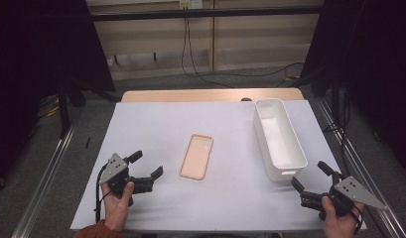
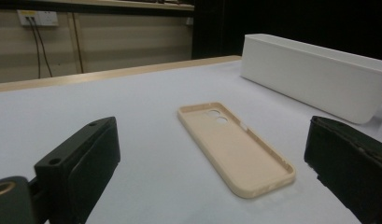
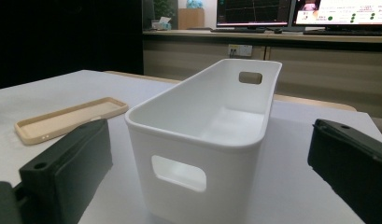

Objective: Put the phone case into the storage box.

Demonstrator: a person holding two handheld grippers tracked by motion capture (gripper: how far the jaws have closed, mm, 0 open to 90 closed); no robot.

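Case [image 1: 196, 156] lies flat on the desk [image 1: 156, 124], mid-desk, open side up, camera cutouts at the far end. Beige, empty. In the left gripper view the case [image 2: 235, 147] sits ahead between the two fingers, well clear of both.

Bin [image 1: 279, 138] is white, long, narrow, standing upright at the right of the desk, well apart from the case. Empty inside, handle slots in both end walls. In the right gripper view the bin [image 3: 202, 140] is straight ahead, near end wall facing the camera, case [image 3: 69, 119] off to its left.

Left gripper [image 1: 148, 166] is at the near left of the desk, near the case's left, pointing toward it. Fingers [image 2: 79, 163] spread wide, nothing between them, touching nothing. Hand [image 1: 117, 198] grips the body from below.

Right gripper [image 1: 312, 177] is at the near right corner, just beside the bin's near end, apart from it. Fingers [image 3: 67, 163] also wide apart, holding nothing, no contact with the bin. Hand [image 1: 339, 218] wraps the body.

Both grippers look to hang low over the desk; can't tell whether they touch it.
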